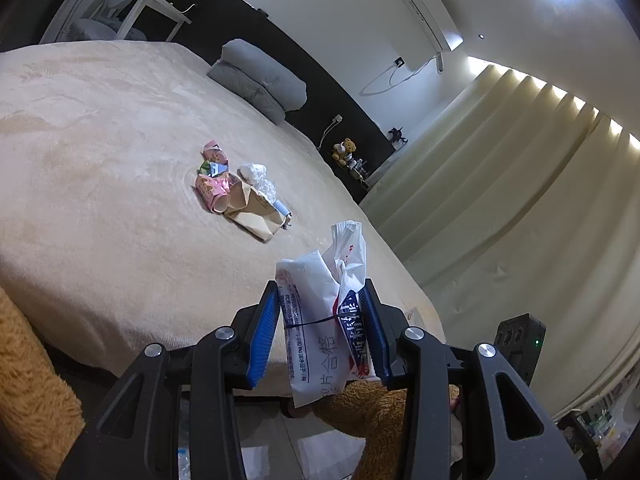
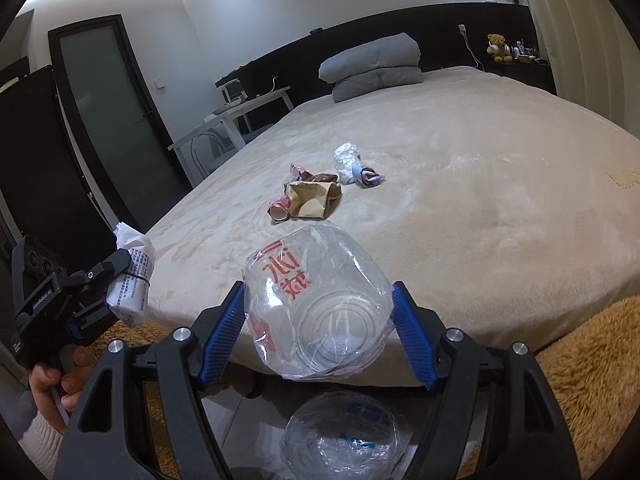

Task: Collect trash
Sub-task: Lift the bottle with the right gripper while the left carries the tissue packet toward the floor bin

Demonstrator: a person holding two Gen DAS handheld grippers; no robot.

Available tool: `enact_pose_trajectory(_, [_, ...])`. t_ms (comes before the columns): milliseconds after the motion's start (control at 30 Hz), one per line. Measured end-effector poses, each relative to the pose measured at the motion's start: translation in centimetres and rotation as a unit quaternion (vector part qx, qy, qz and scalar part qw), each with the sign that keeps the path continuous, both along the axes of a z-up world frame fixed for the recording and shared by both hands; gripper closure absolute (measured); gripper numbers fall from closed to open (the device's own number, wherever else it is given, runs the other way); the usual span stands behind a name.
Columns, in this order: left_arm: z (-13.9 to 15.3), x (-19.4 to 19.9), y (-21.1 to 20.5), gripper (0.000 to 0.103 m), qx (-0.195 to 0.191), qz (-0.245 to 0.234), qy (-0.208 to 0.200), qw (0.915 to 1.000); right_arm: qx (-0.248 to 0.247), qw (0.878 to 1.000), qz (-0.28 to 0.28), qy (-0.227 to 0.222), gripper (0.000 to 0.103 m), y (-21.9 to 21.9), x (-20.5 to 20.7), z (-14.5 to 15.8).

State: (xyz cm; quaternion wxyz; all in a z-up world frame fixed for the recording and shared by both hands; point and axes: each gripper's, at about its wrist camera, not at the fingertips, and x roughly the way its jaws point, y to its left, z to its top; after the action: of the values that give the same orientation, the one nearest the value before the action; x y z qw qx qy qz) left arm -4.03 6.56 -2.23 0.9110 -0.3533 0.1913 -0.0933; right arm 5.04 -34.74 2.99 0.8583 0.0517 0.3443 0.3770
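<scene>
My left gripper (image 1: 322, 334) is shut on a white plastic wrapper with printed text (image 1: 316, 320), held over the near edge of the bed; it also shows in the right wrist view (image 2: 132, 280). My right gripper (image 2: 318, 314) is shut on a clear crumpled plastic bottle with red lettering (image 2: 316, 300), held just in front of the bed edge. A pile of trash lies mid-bed: pink wrappers (image 1: 214, 188), a tan paper bag (image 1: 252, 210) and crumpled clear plastic (image 1: 256, 176). In the right wrist view the pile (image 2: 308, 198) lies beyond the bottle.
The beige bed (image 1: 100, 160) has a folded grey quilt (image 1: 260, 84) at its head. A clear plastic container (image 2: 344, 436) sits on the floor below my right gripper. Orange fluffy rug (image 2: 592, 380) lies beside the bed. Curtains (image 1: 500, 180) stand at right, a white desk (image 2: 236, 120) at left.
</scene>
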Motion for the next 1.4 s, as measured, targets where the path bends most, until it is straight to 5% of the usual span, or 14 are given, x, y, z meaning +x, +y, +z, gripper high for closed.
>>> enact_pose_trajectory(167, [-1.3,-0.6,-0.6,0.064,-0.01,-0.002,0.013,0.9999,0.002,1.0,0.013,0.024,0.032,0.3,-1.1,-1.0])
enact_pose_trajectory(367, [-1.8,-0.6,-1.5,0.064,0.02,-0.008,0.04,0.9989,-0.018,0.998,0.026,0.051,0.032,1.5,-1.6,-2.7])
enact_pose_trajectory(733, [-5.1,0.9,-2.4,0.064,0.044,-0.026,0.133,0.9898,-0.051,0.989,0.045,0.129,0.032,2.9,-0.3,-6.0])
enact_pose_trajectory(1133, [-10.5,4.8,-4.0,0.064,0.082,-0.07,0.277,0.9549,-0.11,0.956,0.037,0.268,0.032,5.3,2.8,-12.6])
enact_pose_trajectory(1400, [-14.6,6.8,-4.6,0.064,0.091,-0.101,0.367,0.92,-0.149,0.933,0.028,0.327,0.032,5.9,4.1,-16.0])
